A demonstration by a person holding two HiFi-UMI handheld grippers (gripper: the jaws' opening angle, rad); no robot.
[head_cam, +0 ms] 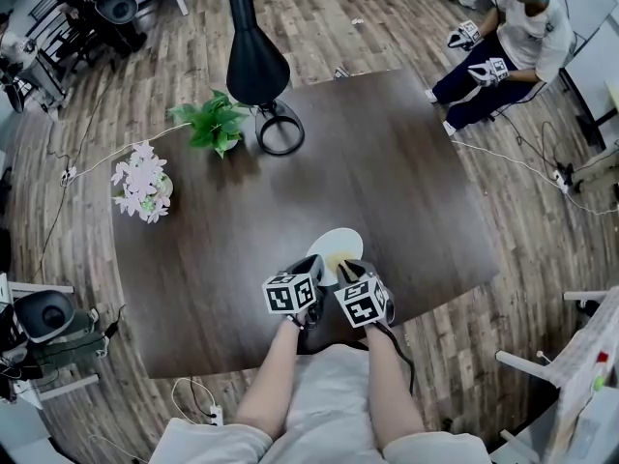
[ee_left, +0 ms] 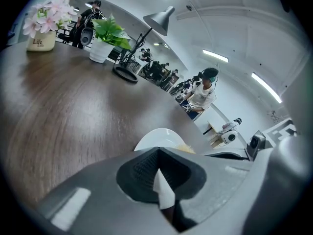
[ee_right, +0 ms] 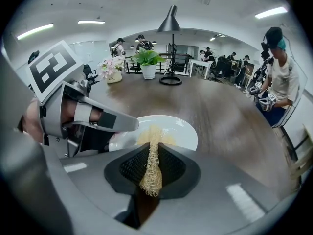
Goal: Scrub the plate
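The left gripper (ee_left: pixel 159 170) was closed on the rim of the white plate (ee_right: pixel 181 133), near the bench (head_cam: pixel 387 162) edge. The right gripper (ee_right: pixel 153 155) pinched a fibrous scrubber (ee_right: pixel 149 180) resting on it. Hard strokes could pull the rim free.

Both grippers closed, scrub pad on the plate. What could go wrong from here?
The left gripper pinches only the rim of the round white plate; scrubbing pressure could twist it free or slide it on the dark wooden table.
The right gripper holds the tan fibrous scrub pad by a thin pinched strip; dragging might pull it out.
The grippers sit close together, so strokes may knock them.
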